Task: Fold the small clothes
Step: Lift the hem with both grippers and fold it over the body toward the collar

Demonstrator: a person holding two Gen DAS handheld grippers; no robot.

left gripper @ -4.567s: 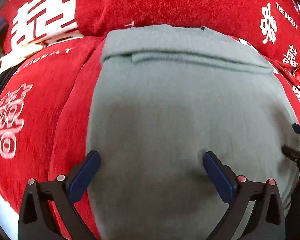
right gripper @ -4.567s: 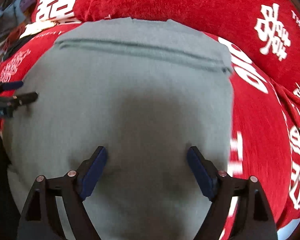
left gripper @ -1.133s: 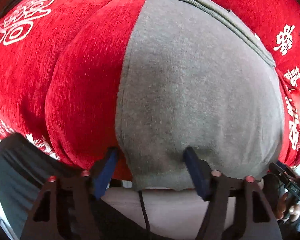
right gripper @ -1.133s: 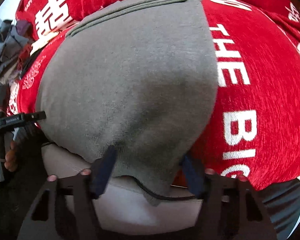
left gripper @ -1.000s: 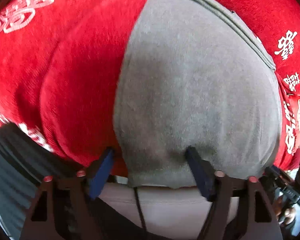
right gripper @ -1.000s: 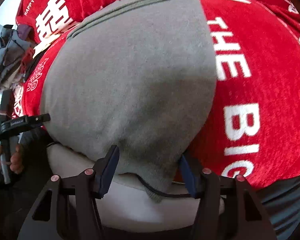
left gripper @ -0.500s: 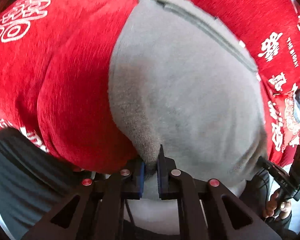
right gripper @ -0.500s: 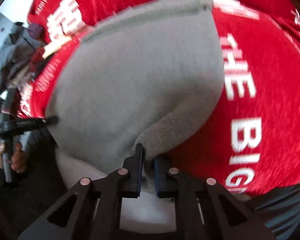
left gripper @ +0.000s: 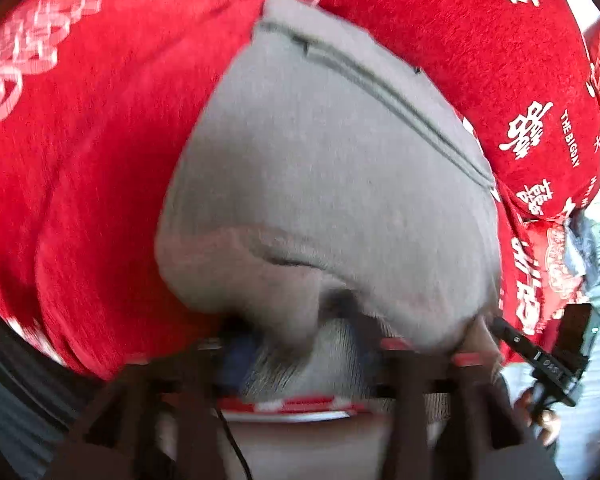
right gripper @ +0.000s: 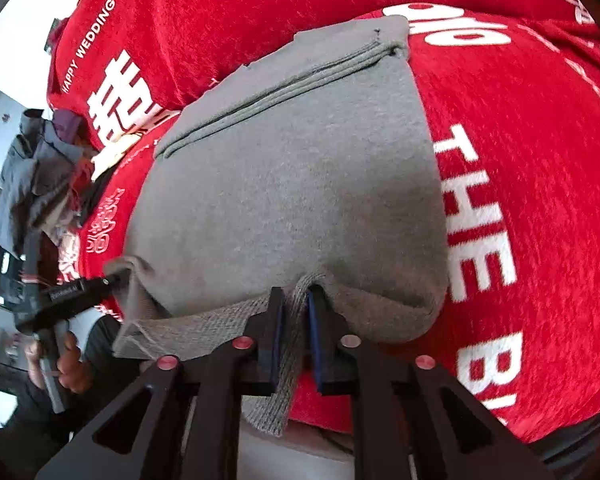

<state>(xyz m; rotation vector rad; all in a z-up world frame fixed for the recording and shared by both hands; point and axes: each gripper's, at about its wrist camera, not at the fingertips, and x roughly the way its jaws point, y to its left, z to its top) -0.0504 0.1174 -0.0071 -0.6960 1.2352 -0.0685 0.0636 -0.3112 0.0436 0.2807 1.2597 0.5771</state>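
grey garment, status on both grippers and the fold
Left gripper just opened, grey garment hem between its jaws, view blurred. Right gripper just eased wider, yet pinches the near hem. Nothing blocking on the red blanket.

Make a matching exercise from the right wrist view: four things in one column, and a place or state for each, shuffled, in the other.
Column A
1. grey garment
2. red blanket
3. heap of clothes
4. HAPPY WEDDING lettering

Column B
a. crumpled at the far left edge, beyond the blanket
b. printed in white, upper left
c. spread flat, near edge bunched up
d. lies under the garment, with large white letters

Pairs: 1-c, 2-d, 3-a, 4-b
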